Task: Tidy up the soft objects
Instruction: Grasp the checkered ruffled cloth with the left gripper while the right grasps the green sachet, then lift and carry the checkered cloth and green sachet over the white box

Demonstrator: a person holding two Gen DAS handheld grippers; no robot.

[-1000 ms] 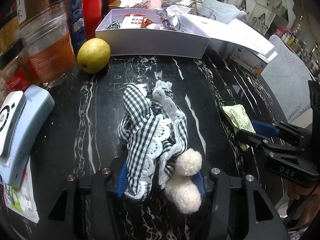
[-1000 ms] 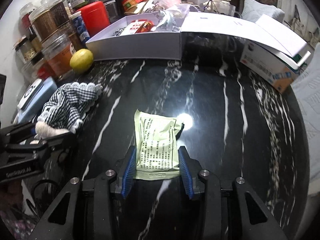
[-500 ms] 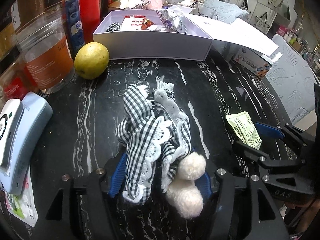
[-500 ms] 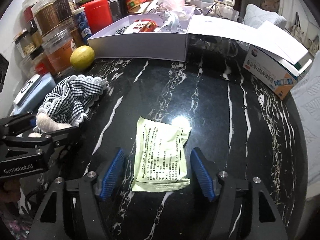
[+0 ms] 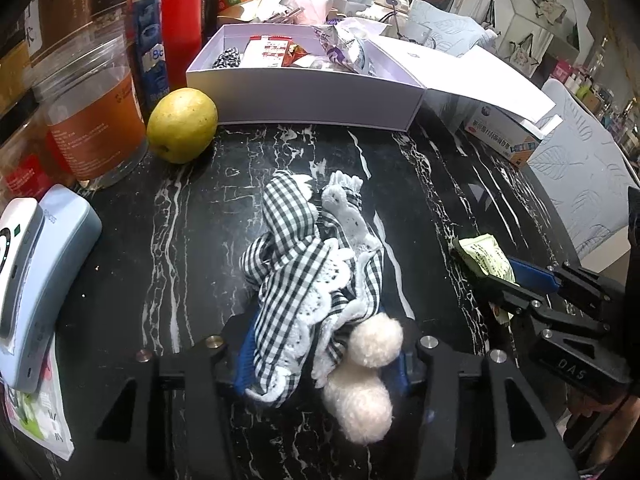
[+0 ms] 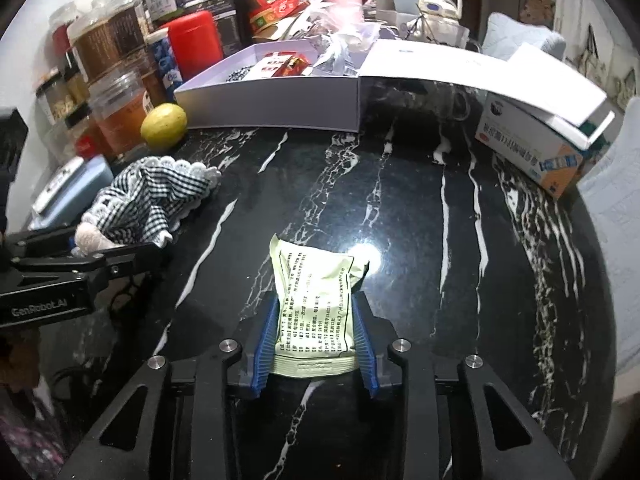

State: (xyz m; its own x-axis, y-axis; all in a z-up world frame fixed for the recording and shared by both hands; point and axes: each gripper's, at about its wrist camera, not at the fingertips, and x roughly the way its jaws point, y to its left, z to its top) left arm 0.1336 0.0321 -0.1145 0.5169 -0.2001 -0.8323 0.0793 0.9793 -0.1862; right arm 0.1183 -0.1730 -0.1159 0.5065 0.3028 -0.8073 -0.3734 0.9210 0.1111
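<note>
Gingham cloth (image 5: pixel 304 280) pinched in left tool (image 5: pixel 320 360); right tool (image 6: pixel 316 344) clamps printed sachet (image 6: pixel 316 304); "GenRobot.AI" on arm

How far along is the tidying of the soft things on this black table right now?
Done: the white box already holds a few packets. In hand: the right gripper is shut on the green sachet, and the left gripper is clamped on the checkered cloth with its pompoms. Both items lie on the marble table, short of the box. Left: carrying each into the box.
</note>
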